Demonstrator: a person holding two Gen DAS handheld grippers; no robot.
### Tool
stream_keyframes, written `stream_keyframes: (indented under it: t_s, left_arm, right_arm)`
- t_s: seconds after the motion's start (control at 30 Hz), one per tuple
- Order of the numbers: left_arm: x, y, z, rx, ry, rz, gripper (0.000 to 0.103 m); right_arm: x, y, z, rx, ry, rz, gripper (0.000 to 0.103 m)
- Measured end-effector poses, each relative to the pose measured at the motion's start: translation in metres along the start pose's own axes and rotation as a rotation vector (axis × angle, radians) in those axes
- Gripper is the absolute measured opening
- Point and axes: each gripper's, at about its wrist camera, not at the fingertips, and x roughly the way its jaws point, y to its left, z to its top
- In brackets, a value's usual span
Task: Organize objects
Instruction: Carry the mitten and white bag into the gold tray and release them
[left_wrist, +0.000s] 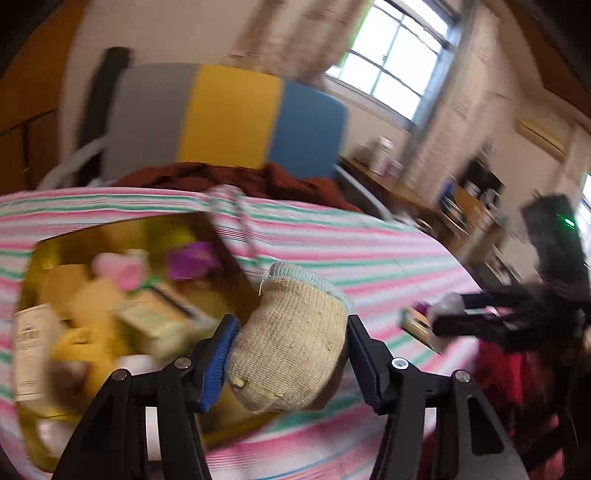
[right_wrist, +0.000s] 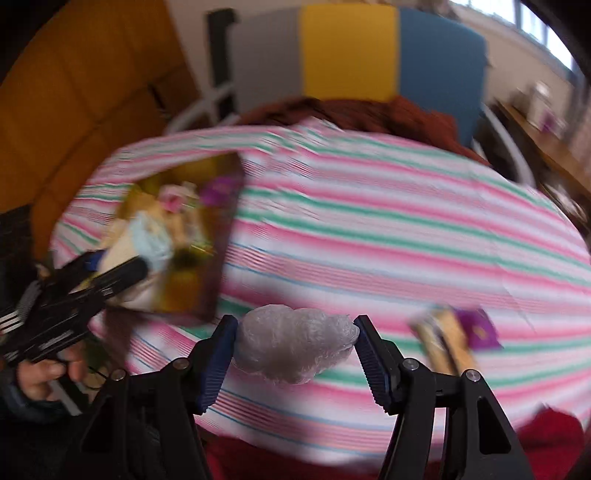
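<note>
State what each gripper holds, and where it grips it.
Left gripper clamps a knitted sock across its sides; right gripper pinches a crumpled plastic wad at its ends.

- The surface was covered with a pink, green and white striped cloth (right_wrist: 369, 221), pretty blurry in both views.
- A gold-lined open box (left_wrist: 122, 236) sat on it toward the left, stuffed with mixed small items.
- A small packet with a purple patch (right_wrist: 461, 339) lay on the stripes off to the right, well apart from the box.
- A dark reddish-brown cloth (right_wrist: 351, 110) was bunched at the far edge.
</note>
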Motion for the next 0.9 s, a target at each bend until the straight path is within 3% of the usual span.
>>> stream_keyframes:
  t_s: [0.23, 0.37, 0.5, 0.73, 0.9]
  left_arm:
    - [-0.025, 0.072, 0.01, -0.167, -0.051, 0.107, 0.059]
    - [-0.025, 0.095, 0.017, -0.224, -0.055, 0.125, 0.06]
    - [-0.014, 0.095, 0.026, -0.244, -0.052, 0.091, 0.06]
    - [0.011, 0.083, 0.046, -0.261, -0.039, 0.023, 0.058]
    - [0.009, 0.073, 0.042, -0.235, -0.04, 0.035, 0.058]
  right_arm:
    - [0.04, 0.075, 0.019, -0.097, 0.0, 0.153, 0.065]
    - [0.071, 0.094, 0.021, -0.069, 0.022, 0.16, 0.07]
    - [0.082, 0.097, 0.018, -0.043, 0.031, 0.167, 0.086]
    - [0.084, 0.089, 0.01, -0.016, 0.038, 0.143, 0.086]
    - [0.084, 0.084, 0.006, -0.002, 0.029, 0.126, 0.086]
